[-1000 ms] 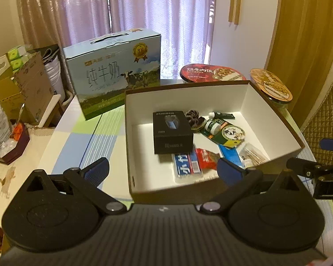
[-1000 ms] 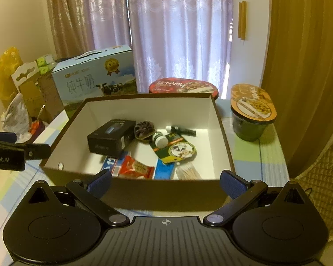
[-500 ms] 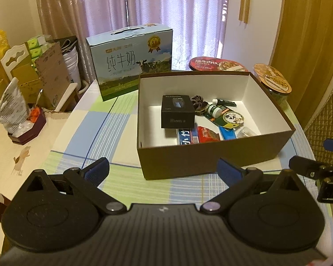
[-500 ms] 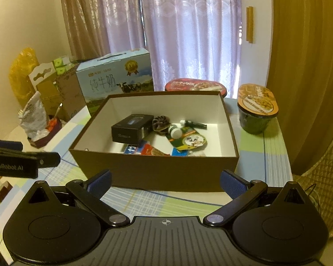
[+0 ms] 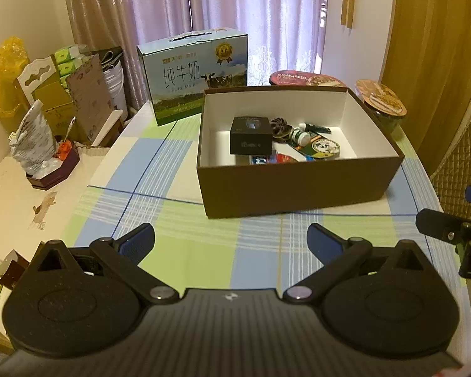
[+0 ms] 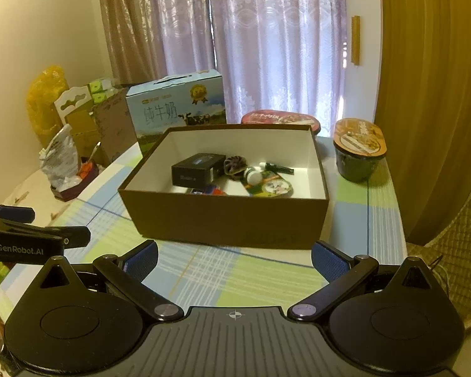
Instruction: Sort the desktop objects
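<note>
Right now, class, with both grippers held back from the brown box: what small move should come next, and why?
Probably none beyond resting. Both the left gripper and the right gripper are open and hold nothing, the small items lie inside the brown box, and the checked tablecloth before it shows nothing loose.

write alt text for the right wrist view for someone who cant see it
An open brown cardboard box sits on a checked tablecloth, holding a black box and small items. The open, empty right gripper is in front of it; a milk carton stands behind.
</note>
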Tool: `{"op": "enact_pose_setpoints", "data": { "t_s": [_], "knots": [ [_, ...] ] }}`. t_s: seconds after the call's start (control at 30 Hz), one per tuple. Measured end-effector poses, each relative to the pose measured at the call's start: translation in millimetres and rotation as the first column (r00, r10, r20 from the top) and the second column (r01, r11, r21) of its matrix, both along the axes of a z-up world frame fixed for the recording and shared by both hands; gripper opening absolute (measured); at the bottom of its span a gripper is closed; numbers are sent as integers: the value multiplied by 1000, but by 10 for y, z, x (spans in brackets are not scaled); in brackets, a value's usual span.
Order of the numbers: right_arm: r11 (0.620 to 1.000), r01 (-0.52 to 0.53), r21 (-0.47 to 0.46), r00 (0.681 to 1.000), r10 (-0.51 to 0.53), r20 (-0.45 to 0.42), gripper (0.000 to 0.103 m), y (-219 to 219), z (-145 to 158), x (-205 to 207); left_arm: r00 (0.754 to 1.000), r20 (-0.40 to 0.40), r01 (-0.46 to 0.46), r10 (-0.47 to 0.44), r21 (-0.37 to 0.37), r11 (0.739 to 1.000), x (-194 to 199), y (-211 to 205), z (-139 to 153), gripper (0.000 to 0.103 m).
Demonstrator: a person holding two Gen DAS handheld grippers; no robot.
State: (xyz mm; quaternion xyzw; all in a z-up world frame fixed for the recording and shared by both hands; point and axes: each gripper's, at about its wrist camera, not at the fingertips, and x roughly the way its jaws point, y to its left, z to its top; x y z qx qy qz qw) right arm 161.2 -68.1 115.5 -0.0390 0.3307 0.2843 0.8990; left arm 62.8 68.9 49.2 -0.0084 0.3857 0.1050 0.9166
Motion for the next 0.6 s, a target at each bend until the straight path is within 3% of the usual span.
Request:
{"op": "enact_pose_setpoints", "data": {
  "t_s": [0.6],
  "knots": [
    [1000,-22,1,999,22,42,101,-256,36,-308,1000,15,-22,21,19,1000,-414,-311,38,102]
  ]
}}
